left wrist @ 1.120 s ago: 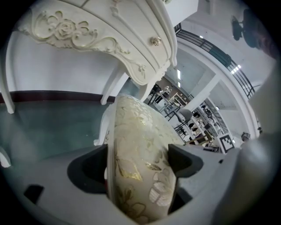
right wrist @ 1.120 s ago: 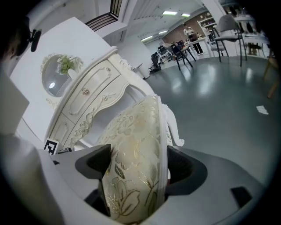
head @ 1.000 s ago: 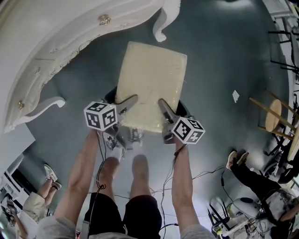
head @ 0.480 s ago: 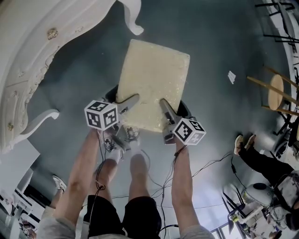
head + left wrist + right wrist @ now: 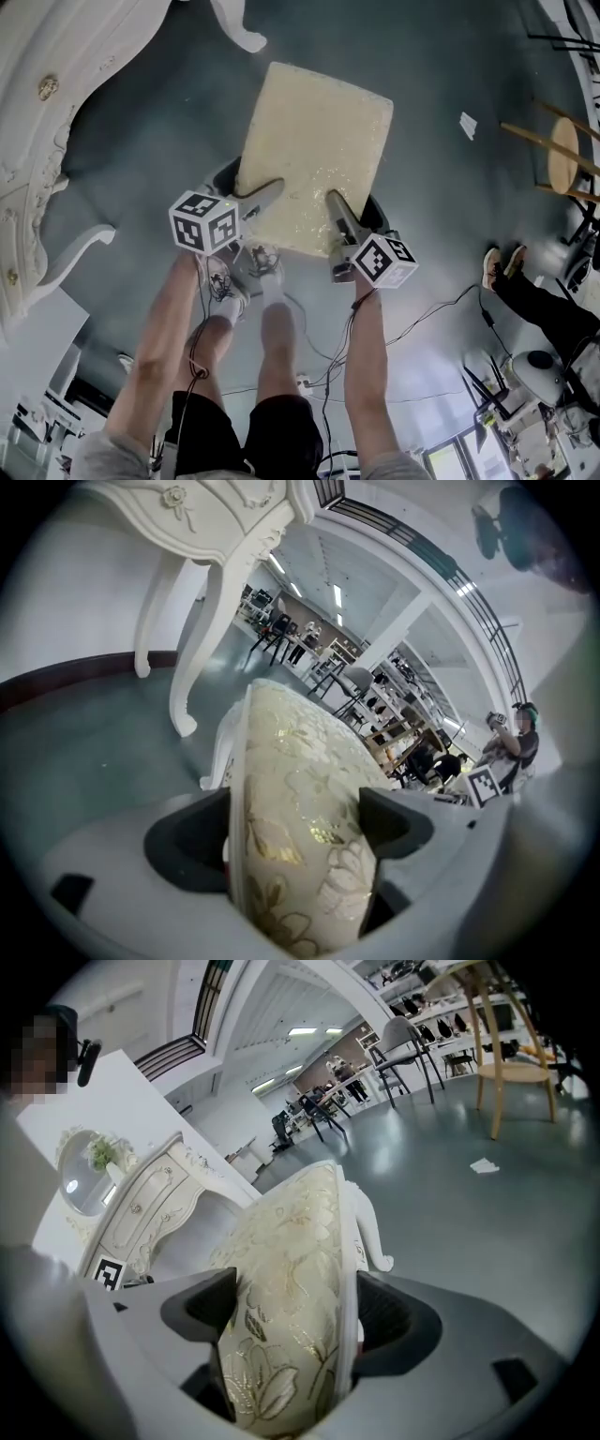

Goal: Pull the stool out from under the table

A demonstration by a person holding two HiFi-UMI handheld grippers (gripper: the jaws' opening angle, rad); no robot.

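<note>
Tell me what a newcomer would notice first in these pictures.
The cream, gold-flowered stool fills the middle of the head view, standing on the grey floor clear of the ornate white table, which curves along the upper left. The left hand-held gripper and the right hand-held gripper each clamp the stool's near edge, jaws shut on it.

A big open lab hall: grey floor (image 5: 450,56), trailing cables (image 5: 412,323), office chairs (image 5: 405,1040), ceiling strip lights (image 5: 302,1030).

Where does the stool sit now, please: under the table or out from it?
Out: the stool stands apart from the table, with bare floor between them.
</note>
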